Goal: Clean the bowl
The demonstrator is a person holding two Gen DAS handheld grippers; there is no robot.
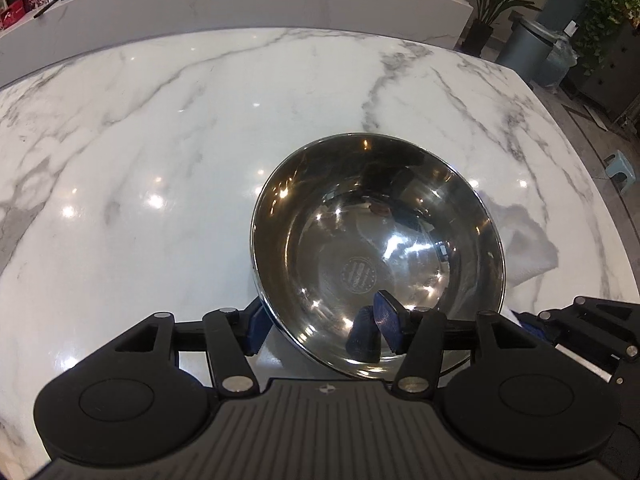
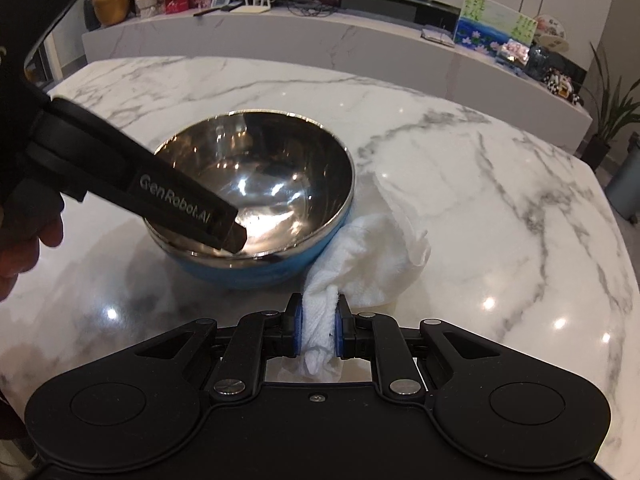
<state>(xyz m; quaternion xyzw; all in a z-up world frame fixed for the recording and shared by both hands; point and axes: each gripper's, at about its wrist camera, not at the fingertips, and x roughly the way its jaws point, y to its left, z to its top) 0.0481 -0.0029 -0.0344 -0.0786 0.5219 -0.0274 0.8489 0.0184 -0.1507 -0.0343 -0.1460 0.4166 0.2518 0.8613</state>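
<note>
Nearest the bowl's (image 2: 256, 200) right side, the right gripper (image 2: 319, 330) is clenched on one white cloth (image 2: 372, 256), whose far folds slip out of sight behind the bowl's wall. The left gripper (image 1: 320, 320) straddles the bowl's near rim, jaws spread and not pressing it, one finger (image 1: 386, 320) inside and one outside. There is one bowl, mirror steel inside, blue outside, standing upright on the marble table (image 1: 160, 140); a stamped emblem at its bottom is too small to read.

Black left gripper (image 1: 324, 326), black right gripper (image 2: 316, 326): blue jaws, silver screws, white "GenRobot.AI" lettering.
</note>
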